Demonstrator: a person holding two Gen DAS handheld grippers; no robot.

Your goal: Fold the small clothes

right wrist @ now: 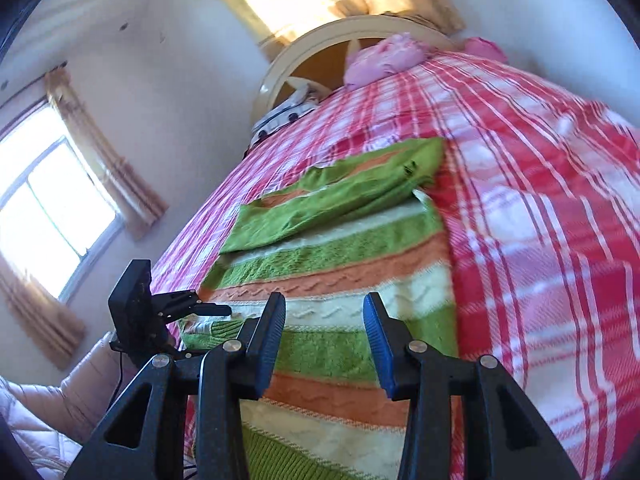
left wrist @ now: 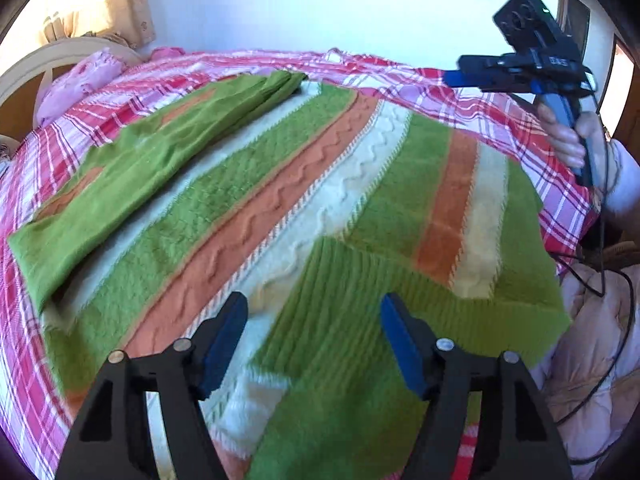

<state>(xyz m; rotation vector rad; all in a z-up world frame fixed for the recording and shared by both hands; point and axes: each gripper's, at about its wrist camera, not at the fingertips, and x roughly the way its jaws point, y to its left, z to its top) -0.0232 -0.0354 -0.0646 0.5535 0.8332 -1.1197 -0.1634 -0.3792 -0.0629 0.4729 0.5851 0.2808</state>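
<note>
A knit sweater [left wrist: 280, 184] striped green, orange and cream lies spread flat on the bed. One green sleeve [left wrist: 140, 172] is folded across its far side. A ribbed green part [left wrist: 352, 288] lies folded over the near side. My left gripper [left wrist: 313, 304] hovers open just above that ribbed part, nothing between its blue pads. A hand [left wrist: 568, 140] holds my right gripper [left wrist: 456, 78] in the air at the sweater's right edge. In the right wrist view my right gripper [right wrist: 324, 302] stands open over the sweater [right wrist: 340, 248], gripping nothing. The left gripper [right wrist: 216, 310] shows at that view's left.
The bed has a red and white plaid cover [left wrist: 480, 108]. A pink pillow [left wrist: 80, 84] and a curved cream headboard [left wrist: 24, 76] are at the far end. A pale quilted duvet [left wrist: 592, 360] and black cable [left wrist: 616, 320] lie off the near right edge. Windows [right wrist: 52, 216] have curtains.
</note>
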